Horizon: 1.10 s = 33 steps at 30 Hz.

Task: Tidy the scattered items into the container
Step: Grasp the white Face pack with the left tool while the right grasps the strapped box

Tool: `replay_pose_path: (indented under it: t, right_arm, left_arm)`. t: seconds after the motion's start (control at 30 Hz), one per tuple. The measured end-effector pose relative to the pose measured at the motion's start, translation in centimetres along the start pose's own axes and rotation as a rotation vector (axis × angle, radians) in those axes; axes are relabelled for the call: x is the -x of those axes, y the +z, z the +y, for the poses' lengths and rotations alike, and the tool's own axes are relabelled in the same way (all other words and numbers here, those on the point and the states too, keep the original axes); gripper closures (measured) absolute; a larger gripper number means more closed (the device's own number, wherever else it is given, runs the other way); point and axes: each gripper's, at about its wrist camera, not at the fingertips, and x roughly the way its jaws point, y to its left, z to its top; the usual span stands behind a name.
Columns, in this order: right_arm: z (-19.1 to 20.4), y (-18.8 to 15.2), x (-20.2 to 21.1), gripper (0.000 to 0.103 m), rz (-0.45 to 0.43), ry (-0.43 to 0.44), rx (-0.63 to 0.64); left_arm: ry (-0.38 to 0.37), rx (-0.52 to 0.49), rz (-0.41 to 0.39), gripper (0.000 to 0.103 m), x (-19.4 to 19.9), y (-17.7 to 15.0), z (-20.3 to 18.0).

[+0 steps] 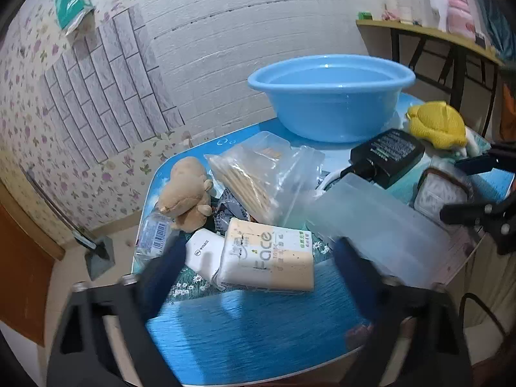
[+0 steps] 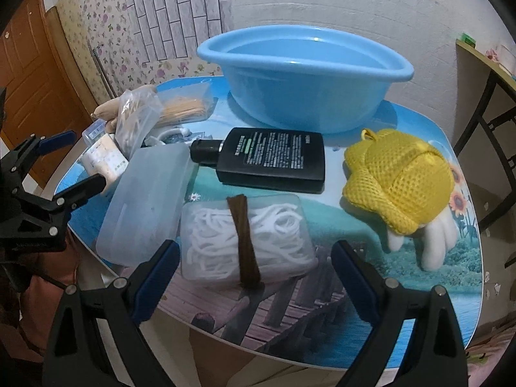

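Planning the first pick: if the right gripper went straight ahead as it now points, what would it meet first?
Most likely the clear pack of white cord, lying between the open jaws of the right gripper. The black bottle lies beyond it, then the blue basin. Depth is hard to judge.

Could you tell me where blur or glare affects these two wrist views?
Left wrist: the left tongs are smeared by motion blur, and the tissue pack looks soft. Right wrist: sharper overall; small highlights on the blue basin rim; fisheye bends the table edge.

The blue basin (image 2: pixel 303 77) stands upright at the table's far side; bottle (image 2: pixel 274 159), sponge (image 2: pixel 400 180), rope pack (image 2: pixel 245 242) lie before it.
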Motion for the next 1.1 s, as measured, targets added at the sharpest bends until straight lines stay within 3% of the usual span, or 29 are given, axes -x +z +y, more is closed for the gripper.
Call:
replay_pose_path:
  t: [0.03,0.07,0.27,0.4,0.43,0.47,0.5,0.53,0.57,0.7,0.9,0.93,0.97,1.0,1.1]
  right_arm:
    - [0.1,0.0,0.0,0.023,-0.003,0.016,0.011]
    - [0.3,0.1,0.1,0.023,-0.001,0.025,0.025]
    - [0.0,-0.2,0.9,0.023,-0.033,0.02,0.031]
    - [-0.8,0.0,1.6,0.023,-0.064,0.006,0.017]
    - [-0.9,0.0,1.6,0.023,-0.066,0.005,0.015]
    - [-1.0,0.0,1.7,0.023,-0.066,0.007,0.011]
    - [-1.2,0.0,1.7,0.023,-0.065,0.01,0.004]
    - [-1.3,0.0,1.7,0.023,-0.063,0.012,-0.002]
    - [-1.4,0.0,1.6,0.023,-0.061,0.012,-0.007]
    - [-1.7,-0.1,1.8,0.023,-0.06,0.011,-0.018]
    - [-2.2,-0.4,1.9,0.023,-0.06,0.001,-0.042]
    - [-2.2,-0.4,1.9,0.023,-0.061,-0.001,-0.042]
    - [-2.3,-0.4,2.0,0.023,-0.063,-0.004,-0.04]
    - [-2.3,-0.5,2.0,0.023,-0.065,-0.007,-0.038]
    - [-2.3,-0.6,2.1,0.023,-0.069,-0.006,-0.034]
  left_arm:
    - [0.002,-0.005,0.007,0.037,-0.1,-0.1,-0.1]
    - [0.005,-0.015,0.02,0.046,-0.3,-0.1,-0.3]
    - [0.032,-0.025,0.003,0.07,0.4,-0.1,-0.1]
    - [0.019,-0.027,0.027,0.069,0.6,-0.3,0.2]
    - [0.017,-0.03,0.033,0.06,0.6,-0.4,0.0]
    - [0.011,-0.037,0.045,0.041,0.6,-0.5,-0.1]
    - [0.008,-0.045,0.055,0.03,0.5,-0.6,-0.3]
    - [0.016,-0.057,0.061,0.008,0.6,-0.7,-0.6]
    - [0.034,-0.073,0.055,0.002,0.7,-0.8,-1.1]
    - [0.079,-0.141,0.057,0.002,0.4,-0.9,-2.7]
    - [0.129,-0.161,0.09,0.003,-0.9,-0.8,-3.2]
    - [0.134,-0.163,0.088,0.009,-0.9,-0.8,-3.1]
    - [0.137,-0.168,0.086,0.027,-0.9,-0.9,-3.2]
    - [0.139,-0.174,0.09,0.037,-1.0,-0.9,-3.3]
    - [0.137,-0.18,0.095,0.041,-0.9,-1.0,-3.2]
